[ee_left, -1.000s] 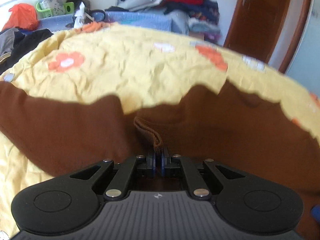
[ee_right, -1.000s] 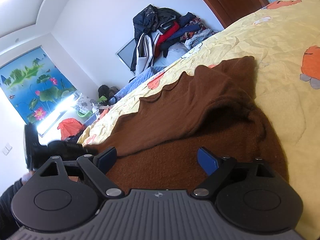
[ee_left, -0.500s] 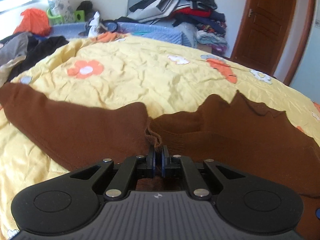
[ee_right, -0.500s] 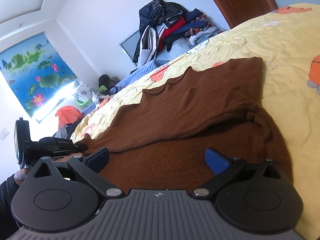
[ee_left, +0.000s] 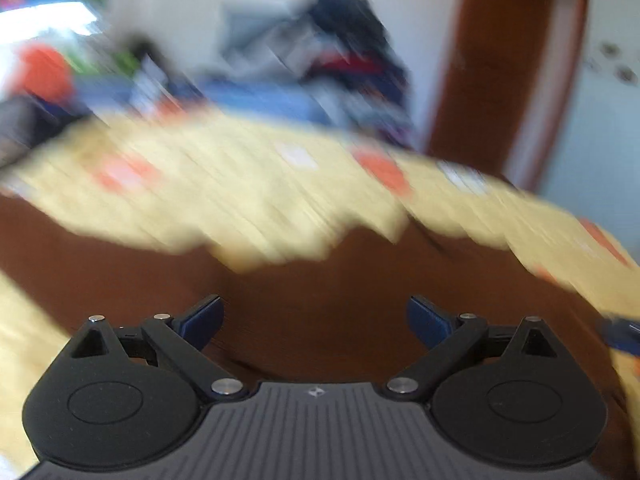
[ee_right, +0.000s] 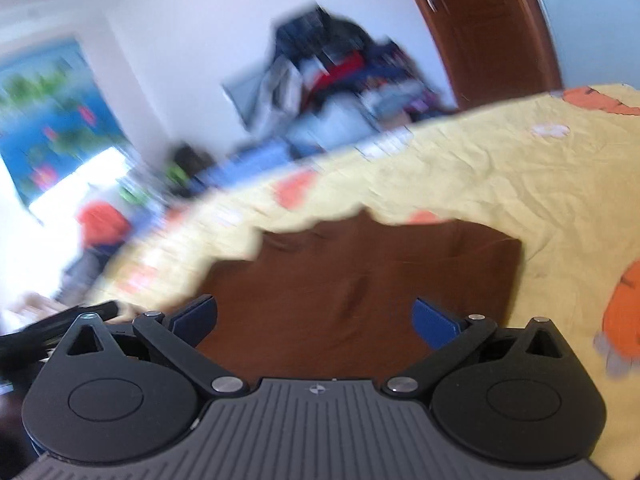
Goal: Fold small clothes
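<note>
A brown knit garment (ee_left: 320,276) lies flat on the yellow flowered bedspread (ee_left: 224,196). Both views are motion-blurred. My left gripper (ee_left: 316,320) is open and empty just above the garment. My right gripper (ee_right: 316,318) is open and empty over the garment (ee_right: 360,276), whose folded right edge ends near the bedspread (ee_right: 520,184). The other gripper's black body (ee_right: 60,320) shows at the left edge of the right wrist view.
A pile of clothes (ee_right: 336,68) is stacked against the far wall beside a brown wooden door (ee_right: 480,28). Blue bedding (ee_left: 256,100), an orange bag (ee_left: 44,76) and dark clothes lie beyond the bed's far left side.
My left gripper has opened and let go of the brown garment's edge. Both grippers are moving fast, blurring the views. The garment now lies flatter, folded over.
</note>
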Tool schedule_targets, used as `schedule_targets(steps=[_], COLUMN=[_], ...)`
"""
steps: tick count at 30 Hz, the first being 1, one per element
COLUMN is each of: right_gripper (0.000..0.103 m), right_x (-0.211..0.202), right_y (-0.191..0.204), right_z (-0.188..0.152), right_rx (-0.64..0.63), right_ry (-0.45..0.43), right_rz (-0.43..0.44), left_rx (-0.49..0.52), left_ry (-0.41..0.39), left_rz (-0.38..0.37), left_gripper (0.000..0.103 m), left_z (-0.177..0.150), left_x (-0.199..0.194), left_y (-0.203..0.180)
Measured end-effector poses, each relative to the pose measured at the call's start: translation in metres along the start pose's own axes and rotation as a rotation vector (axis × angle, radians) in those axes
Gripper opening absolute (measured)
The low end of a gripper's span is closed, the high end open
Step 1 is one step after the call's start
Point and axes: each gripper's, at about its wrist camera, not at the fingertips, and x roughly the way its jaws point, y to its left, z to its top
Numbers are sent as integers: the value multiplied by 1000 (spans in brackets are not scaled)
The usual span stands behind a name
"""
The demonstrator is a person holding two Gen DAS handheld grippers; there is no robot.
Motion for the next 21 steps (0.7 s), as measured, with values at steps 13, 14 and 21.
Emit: schedule_targets(steps=[13,14,21], right_gripper=[103,103,103], right_x=[52,50,55], right_y=[7,6,9], right_z=[-31,-30,-28], right_rx=[-326,-321,-338], right_ry=[95,92,95], right_rz=[-169,-165,-182], left_rx=[-84,-150,-872], left_ry=[-152,-174,-184], left_rz=[120,156,214], left_gripper=[100,100,99], left_z=[0,5,28], left_x=[-36,-42,-43], left_y=[87,113,333])
